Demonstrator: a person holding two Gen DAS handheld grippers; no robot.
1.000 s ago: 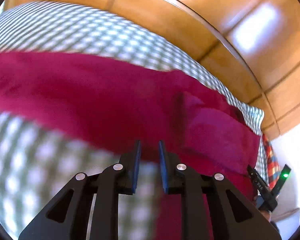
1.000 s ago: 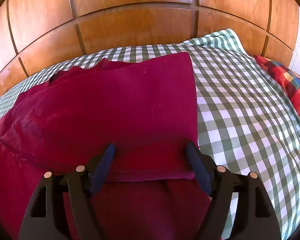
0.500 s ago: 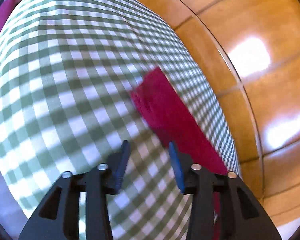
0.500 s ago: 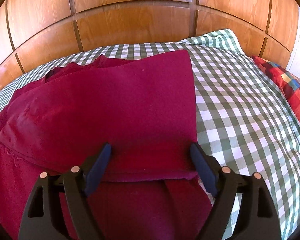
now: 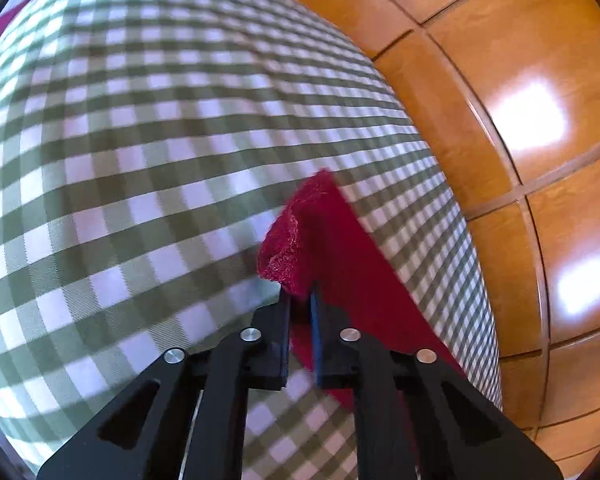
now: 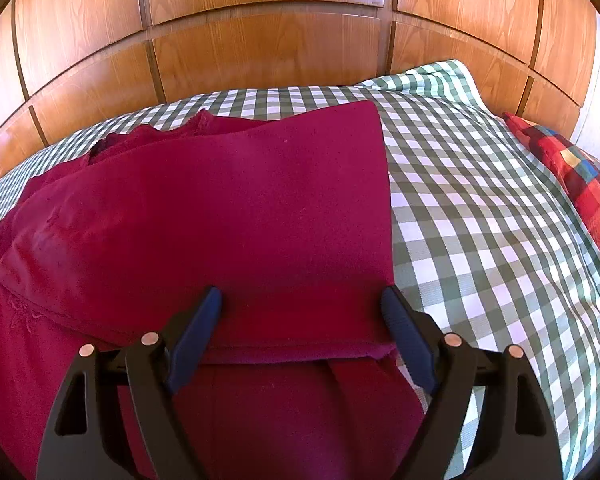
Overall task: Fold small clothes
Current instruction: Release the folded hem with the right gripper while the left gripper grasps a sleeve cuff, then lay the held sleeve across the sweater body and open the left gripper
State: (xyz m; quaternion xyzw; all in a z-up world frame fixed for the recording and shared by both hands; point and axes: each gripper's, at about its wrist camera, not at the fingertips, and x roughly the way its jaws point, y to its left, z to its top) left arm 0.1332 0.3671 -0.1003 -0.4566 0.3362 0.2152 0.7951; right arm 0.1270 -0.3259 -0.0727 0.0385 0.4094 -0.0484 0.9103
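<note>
A crimson garment lies partly folded on the green-and-white checked bedcover. Its top layer ends in a straight edge on the right. My right gripper hangs open just over the near right corner of that fold, its blue pads wide apart with nothing pinched. In the left wrist view a narrow crimson strip of the garment stretches along the bedcover toward the wood wall. My left gripper is shut on the strip's near end, whose knit edge curls up beside the fingertips.
Wood-panelled wall runs right behind the bed, close to the strip in the left wrist view. A red plaid cushion lies at the bed's right edge. Bare checked cover spreads right of the garment.
The left gripper swung away from the garment's broad body to the narrow strip, opened, then closed on its end. The right gripper stayed in place with its jaws slightly wider.
</note>
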